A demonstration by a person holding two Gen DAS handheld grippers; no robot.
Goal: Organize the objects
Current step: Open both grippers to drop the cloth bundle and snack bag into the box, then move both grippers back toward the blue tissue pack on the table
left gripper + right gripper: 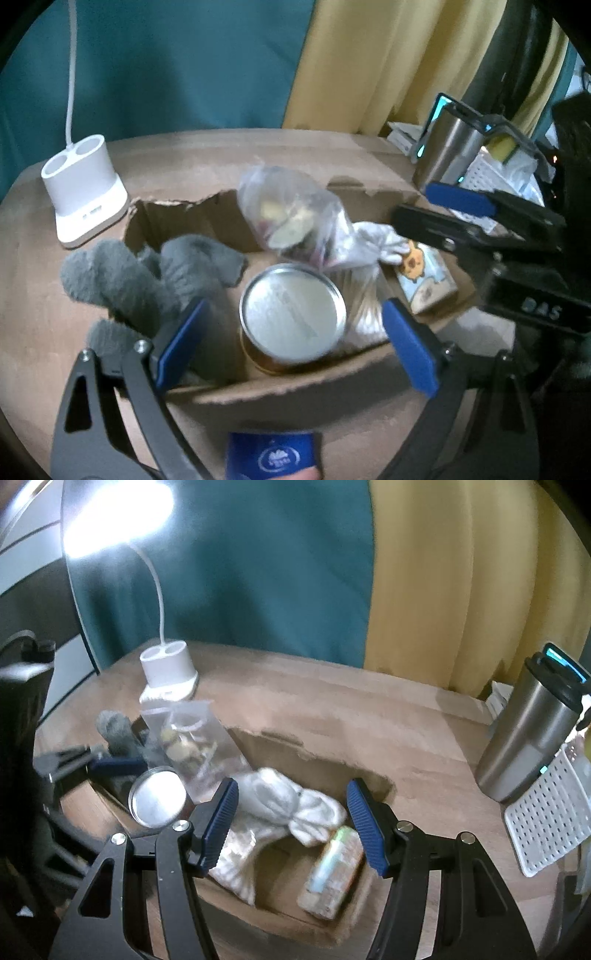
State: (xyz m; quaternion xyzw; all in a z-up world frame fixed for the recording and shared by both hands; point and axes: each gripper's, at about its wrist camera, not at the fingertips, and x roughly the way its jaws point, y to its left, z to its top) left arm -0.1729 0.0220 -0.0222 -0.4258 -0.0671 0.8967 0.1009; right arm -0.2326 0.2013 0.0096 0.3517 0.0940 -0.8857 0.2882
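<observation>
Both sets of jaws stand spread wide with nothing between their pads. Below the left gripper sits a jar with a metal lid, upright inside the torn cardboard box, lying between the two pads but untouched. Behind the jar leans a clear bag of small items; to its left a grey cloth drapes over the box wall. The right gripper hovers over a white sock and a printed packet at the box's other end. Beyond the box stand a white lamp base and a steel tumbler.
</observation>
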